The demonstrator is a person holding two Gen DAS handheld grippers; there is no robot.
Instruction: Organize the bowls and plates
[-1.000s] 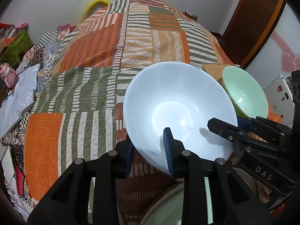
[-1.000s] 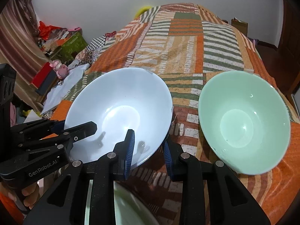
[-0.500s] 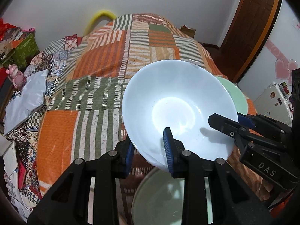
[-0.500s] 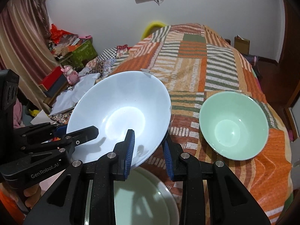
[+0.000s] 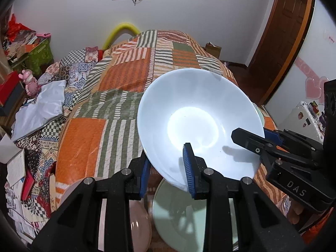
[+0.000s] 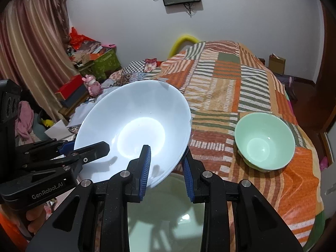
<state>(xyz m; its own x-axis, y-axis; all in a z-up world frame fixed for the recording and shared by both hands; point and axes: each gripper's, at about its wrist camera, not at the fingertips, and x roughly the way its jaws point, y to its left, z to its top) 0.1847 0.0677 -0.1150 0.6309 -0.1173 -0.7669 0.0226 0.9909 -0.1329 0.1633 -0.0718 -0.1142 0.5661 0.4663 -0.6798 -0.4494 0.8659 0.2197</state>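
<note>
A large white bowl [image 5: 199, 115] hangs tilted above the patchwork bed, held at its near rim from both sides. My left gripper [image 5: 166, 163] is shut on the rim, one blue pad inside and one outside. My right gripper [image 6: 167, 159] is shut on the same bowl [image 6: 136, 115] a little further along the rim. Each wrist view also shows the other gripper: the right one [image 5: 247, 138] and the left one [image 6: 100, 147]. A pale green bowl [image 6: 264, 142] sits upright on the quilt to the right. Below the fingers lies a pale green plate [image 6: 168, 210], with a pink dish [image 5: 136, 220] beside it.
The striped orange and green quilt [image 5: 130, 77] covers the bed. Clutter, boxes and a pink toy [image 5: 29, 82] crowd the floor to the left. A wooden door [image 5: 283, 42] stands at the right, and a cardboard box [image 6: 277, 63] sits beyond the bed.
Both grippers have risen with the white bowl, so the bed and the green bowl look farther off. The green plate and pink dish have come into view below.
</note>
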